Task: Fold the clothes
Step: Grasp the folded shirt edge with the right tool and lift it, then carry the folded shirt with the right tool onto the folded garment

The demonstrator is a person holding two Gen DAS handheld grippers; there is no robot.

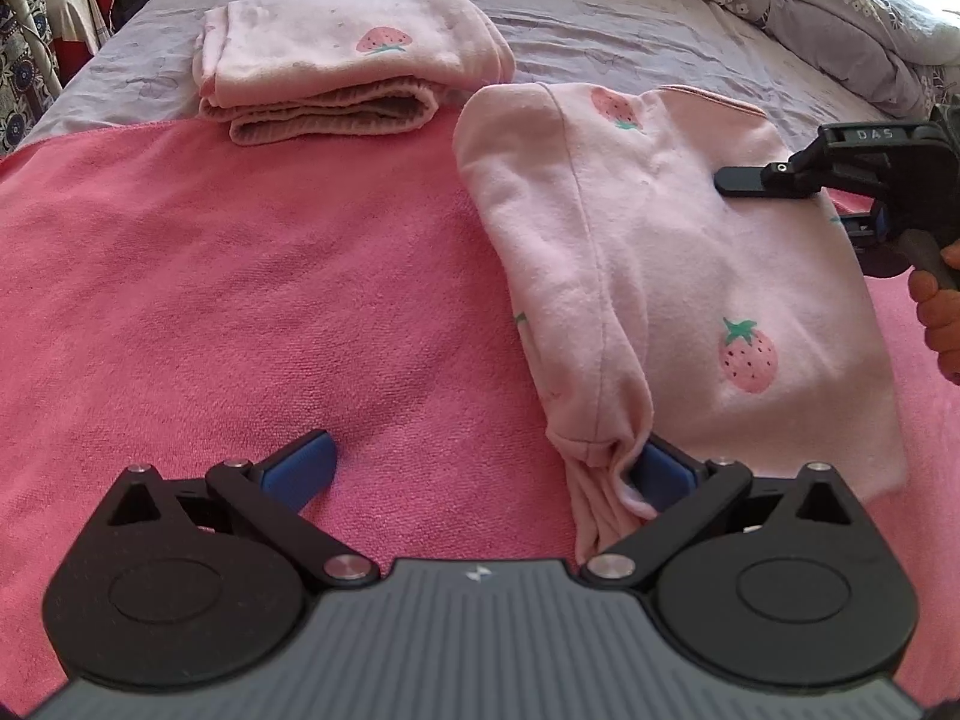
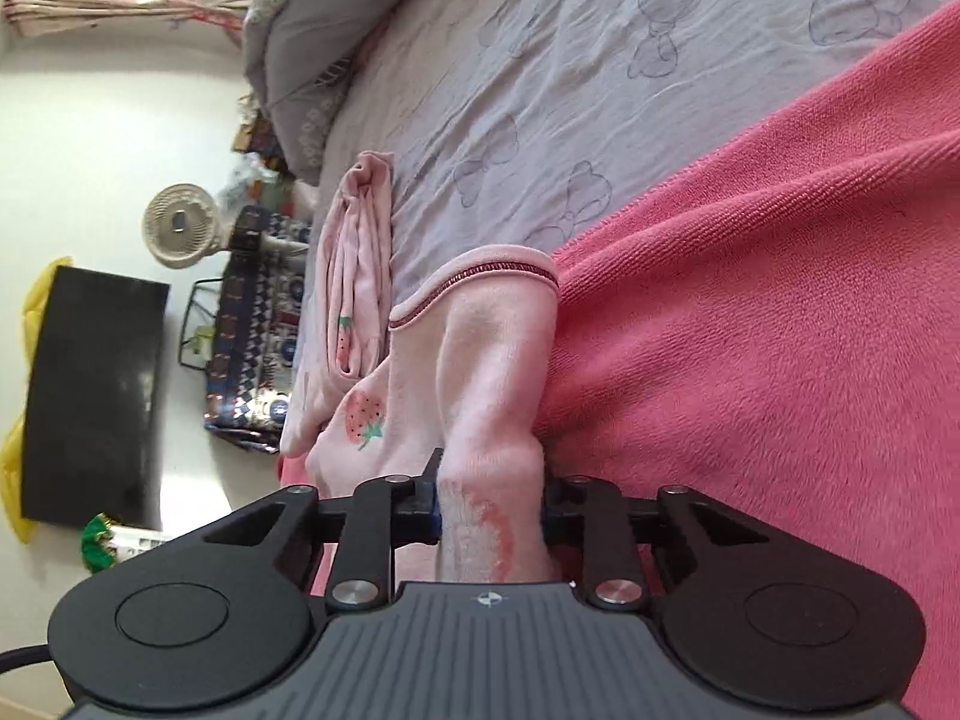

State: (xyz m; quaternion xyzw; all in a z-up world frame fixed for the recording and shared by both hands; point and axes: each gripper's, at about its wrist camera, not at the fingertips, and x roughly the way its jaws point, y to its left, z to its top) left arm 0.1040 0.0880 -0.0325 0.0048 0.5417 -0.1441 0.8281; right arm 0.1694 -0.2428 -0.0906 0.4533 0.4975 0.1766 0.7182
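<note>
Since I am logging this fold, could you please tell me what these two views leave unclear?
- Left wrist view: the right gripper shows one black finger over the pale pink strawberty-print top; the other lies out of sight beneath.
- Right wrist view: the bunched top covers the pads, so contact is inferred.
- Left wrist view: the person's hand is cut by the right edge.
- Left gripper: the cuff hides part of one blue pad.

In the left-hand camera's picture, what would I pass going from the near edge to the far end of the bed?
Left gripper → pink towel → folded strawberry garment → grey sheet → quilt.
</note>
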